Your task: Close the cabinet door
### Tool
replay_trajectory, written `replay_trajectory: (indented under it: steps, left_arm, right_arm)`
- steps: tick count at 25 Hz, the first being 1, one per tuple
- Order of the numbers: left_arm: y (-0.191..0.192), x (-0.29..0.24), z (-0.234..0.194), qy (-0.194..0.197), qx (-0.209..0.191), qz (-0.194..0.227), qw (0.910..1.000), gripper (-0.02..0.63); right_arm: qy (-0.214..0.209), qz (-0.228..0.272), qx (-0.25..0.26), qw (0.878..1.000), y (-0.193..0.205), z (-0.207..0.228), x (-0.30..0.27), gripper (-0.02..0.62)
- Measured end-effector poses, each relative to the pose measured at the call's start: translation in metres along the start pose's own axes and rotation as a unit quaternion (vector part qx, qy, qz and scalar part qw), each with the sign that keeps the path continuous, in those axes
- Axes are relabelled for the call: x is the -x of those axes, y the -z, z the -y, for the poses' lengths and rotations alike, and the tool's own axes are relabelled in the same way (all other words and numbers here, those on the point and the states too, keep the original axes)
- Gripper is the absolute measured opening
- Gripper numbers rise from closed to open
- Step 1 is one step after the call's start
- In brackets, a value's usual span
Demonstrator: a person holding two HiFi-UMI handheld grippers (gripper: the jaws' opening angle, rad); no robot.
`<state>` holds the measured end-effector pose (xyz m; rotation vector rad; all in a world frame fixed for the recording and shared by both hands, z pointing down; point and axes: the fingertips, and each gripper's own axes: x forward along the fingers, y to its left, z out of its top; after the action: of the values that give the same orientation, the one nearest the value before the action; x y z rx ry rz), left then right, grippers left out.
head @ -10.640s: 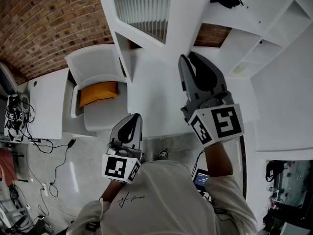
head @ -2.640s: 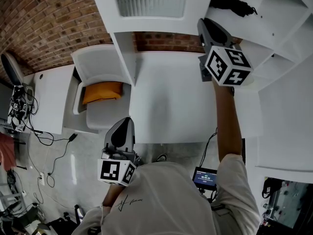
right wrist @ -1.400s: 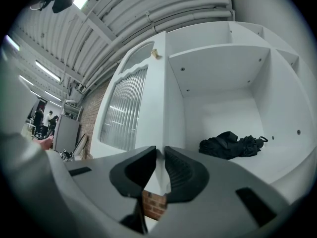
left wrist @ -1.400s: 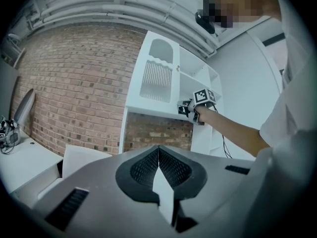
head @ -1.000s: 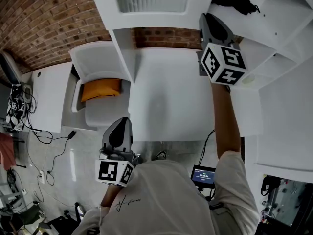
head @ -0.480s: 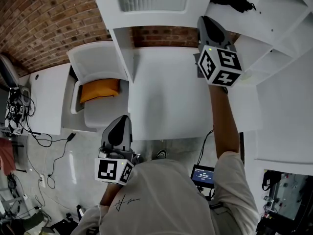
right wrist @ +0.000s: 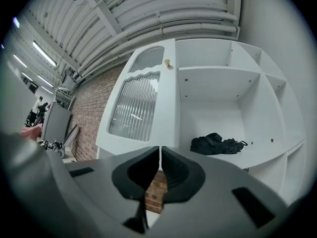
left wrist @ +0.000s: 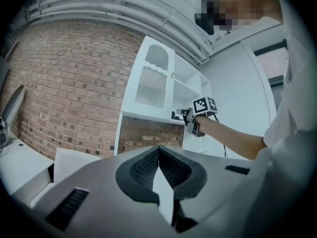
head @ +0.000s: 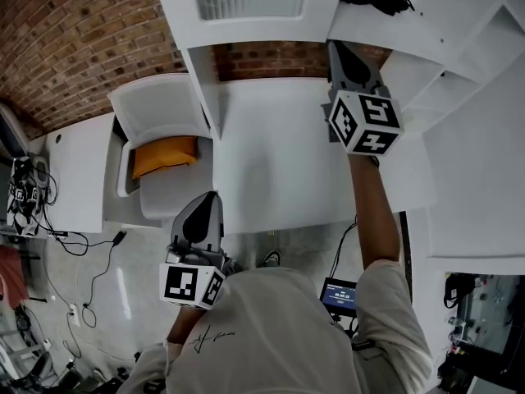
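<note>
The white cabinet door (head: 250, 2) with its ribbed glass pane (right wrist: 136, 108) lies flush against the cabinet front and covers the left compartment. A small knob (right wrist: 167, 62) sits near its top right corner. My right gripper (head: 338, 49) is raised just below the door's lower right corner, jaws shut on nothing, apart from the door. The left gripper view also catches it, as the right gripper (left wrist: 189, 118). My left gripper (head: 208, 199) hangs low near my body, shut and empty, pointing towards the cabinet (left wrist: 163, 83).
A black cloth (right wrist: 215, 144) lies on the open shelf right of the door. A white desk (head: 279, 154) stands under the cabinet, beside a white chair with an orange cushion (head: 164, 156). Brick wall behind; cables on the floor at left.
The door, angled open 10.6 s ago, now sits flush. Over the last second my right gripper has drawn slightly back from the door. The left gripper has barely moved.
</note>
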<state>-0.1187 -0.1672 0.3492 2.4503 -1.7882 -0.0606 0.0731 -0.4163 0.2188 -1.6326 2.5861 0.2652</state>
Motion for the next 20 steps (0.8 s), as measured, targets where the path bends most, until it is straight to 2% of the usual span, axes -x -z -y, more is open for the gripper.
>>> replay_trajectory:
  steps: [7, 20]
  left_arm:
    - [-0.006, 0.016, 0.002, 0.014, -0.004, 0.007, 0.9999, 0.015]
    - [-0.010, 0.046, 0.006, 0.045, -0.005, 0.007, 0.9990, 0.015]
  right_arm:
    - [0.005, -0.017, -0.003, 1.000, 0.009, -0.013, 0.033, 0.031]
    - [-0.002, -0.065, -0.039, 0.997, 0.031, -0.055, 0.104, 0.025]
